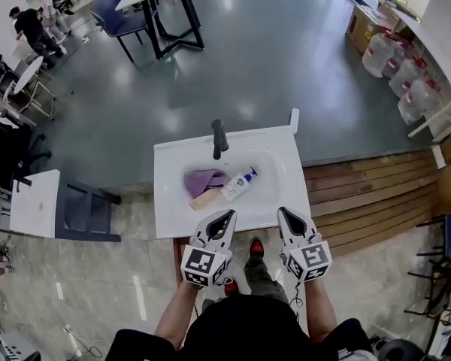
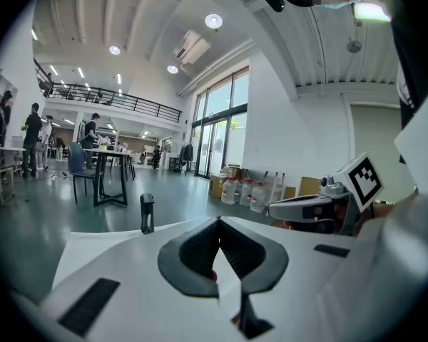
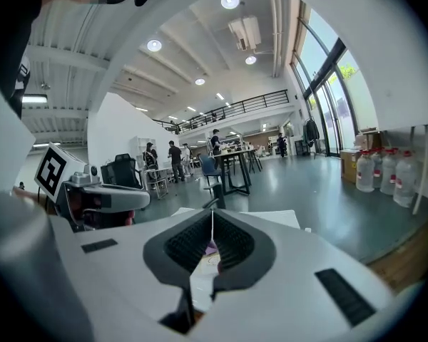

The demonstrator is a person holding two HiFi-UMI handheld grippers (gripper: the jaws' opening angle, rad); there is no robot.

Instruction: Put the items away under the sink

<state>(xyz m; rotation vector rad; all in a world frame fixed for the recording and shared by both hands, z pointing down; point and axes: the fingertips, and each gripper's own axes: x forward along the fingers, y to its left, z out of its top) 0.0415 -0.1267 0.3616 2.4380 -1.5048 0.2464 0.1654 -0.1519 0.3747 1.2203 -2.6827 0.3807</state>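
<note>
White sink (image 1: 173, 201), both grippers clenched and empty at its near edge.
At 6 o'clock of the sink hover left gripper (image 1: 224, 218) and right gripper (image 1: 286, 213) side by side, probably lining up a first pick. Purple cloth (image 1: 201, 179), tan block (image 1: 205, 198) and bottle (image 1: 239, 184) lie together in the basin, with the tap (image 1: 219, 138) at 12. The sink top hides the space underneath; nothing seems to block the reach.

The left tongs (image 1: 228, 214) and right tongs (image 1: 284, 211) are hovering side by side at the near edge of the white sink (image 1: 286, 156), both pinched shut and empty. In the basin, a purple cloth (image 1: 201, 180) is lying beside a white bottle (image 1: 239, 185), just below the black faucet (image 1: 219, 138).
</note>
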